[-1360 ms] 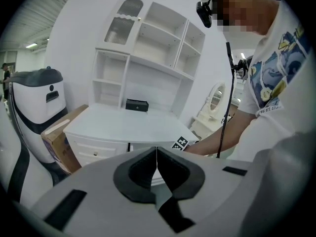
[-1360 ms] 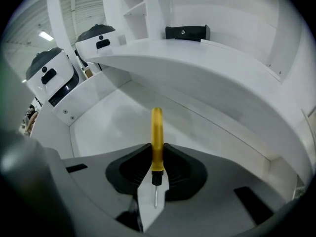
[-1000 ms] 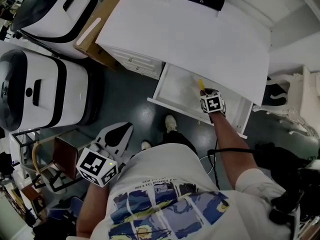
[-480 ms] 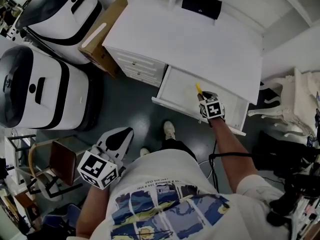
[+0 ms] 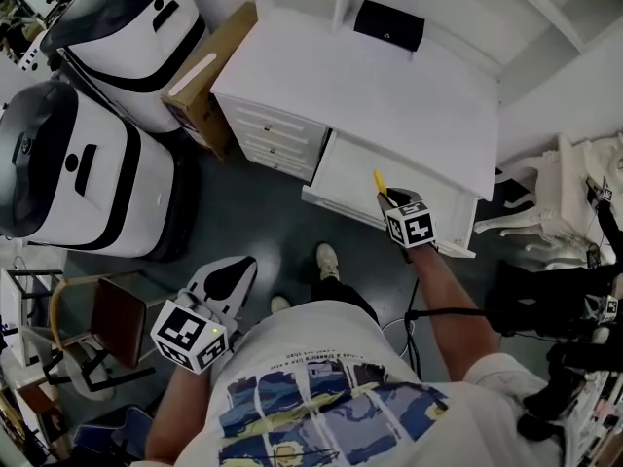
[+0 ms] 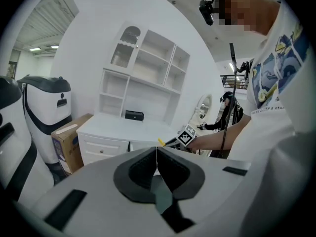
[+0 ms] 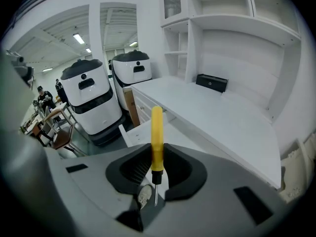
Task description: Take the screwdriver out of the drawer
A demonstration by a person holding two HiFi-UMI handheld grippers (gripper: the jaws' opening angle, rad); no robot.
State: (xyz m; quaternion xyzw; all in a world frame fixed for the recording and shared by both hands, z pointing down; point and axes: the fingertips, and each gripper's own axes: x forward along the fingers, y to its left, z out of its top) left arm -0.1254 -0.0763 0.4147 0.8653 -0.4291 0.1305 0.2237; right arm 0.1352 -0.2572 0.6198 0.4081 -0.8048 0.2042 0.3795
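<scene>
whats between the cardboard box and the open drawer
The desk's closed drawers stand between the cardboard box and the open drawer, seen in the head view.

I've got the head camera looking steeply down from high up: white desk (image 5: 389,86) across the upper frame, my shirt (image 5: 331,387) filling the bottom. The left gripper view sits low and well back, facing the desk front across the floor, its own jaws large in the lower frame. The right gripper view is close in at the desk's front edge, looking along the top. All three share the desk and black box (image 5: 388,24). The head and left gripper views both catch the right gripper (image 5: 387,197) with the screwdriver (image 5: 378,179).
</scene>
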